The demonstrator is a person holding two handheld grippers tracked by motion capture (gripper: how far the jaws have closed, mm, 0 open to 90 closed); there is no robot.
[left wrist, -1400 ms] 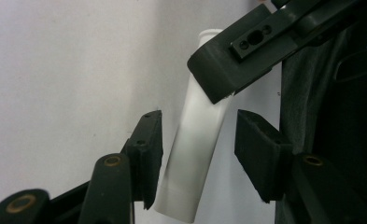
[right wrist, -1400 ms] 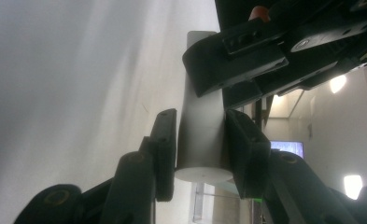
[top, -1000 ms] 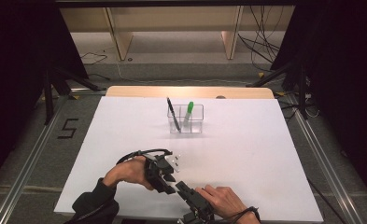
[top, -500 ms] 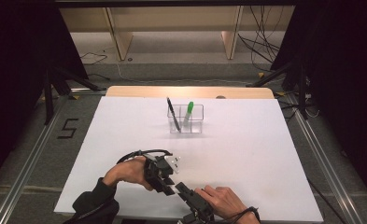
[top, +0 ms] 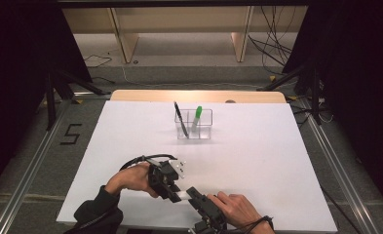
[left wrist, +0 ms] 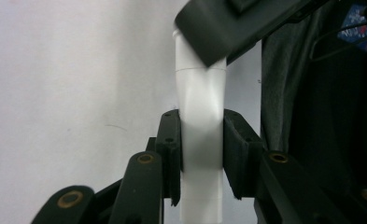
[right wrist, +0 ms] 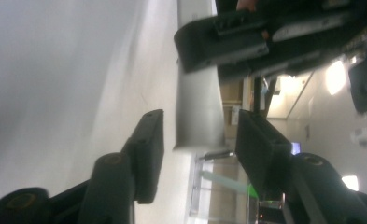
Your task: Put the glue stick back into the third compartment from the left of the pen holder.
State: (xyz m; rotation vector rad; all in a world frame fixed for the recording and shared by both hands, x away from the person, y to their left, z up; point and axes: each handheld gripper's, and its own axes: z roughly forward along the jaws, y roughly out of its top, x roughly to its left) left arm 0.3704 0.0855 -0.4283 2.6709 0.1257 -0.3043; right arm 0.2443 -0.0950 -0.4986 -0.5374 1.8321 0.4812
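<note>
A white marker (top: 182,196) lies level between my two grippers near the table's front edge. My left gripper (top: 175,194) is shut on its barrel (left wrist: 200,93), and its pads (left wrist: 169,140) press both sides after the jaws have just been closing. My right gripper (top: 193,195) stands open around the marker's other end (right wrist: 197,107). A gap shows on each side of that end, since its jaws have just been opening. In the left gripper view the right gripper's finger (left wrist: 228,28) covers the marker's far end.
A clear holder (top: 204,130) stands at the table's middle back with a black pen (top: 179,117) and a green marker (top: 197,114) in it. The white tabletop (top: 277,161) stretches wide to the right. Dark floor and cables surround the table.
Both hands stay where they were at the front edge. The high view is too small to show the jaws' movement.
</note>
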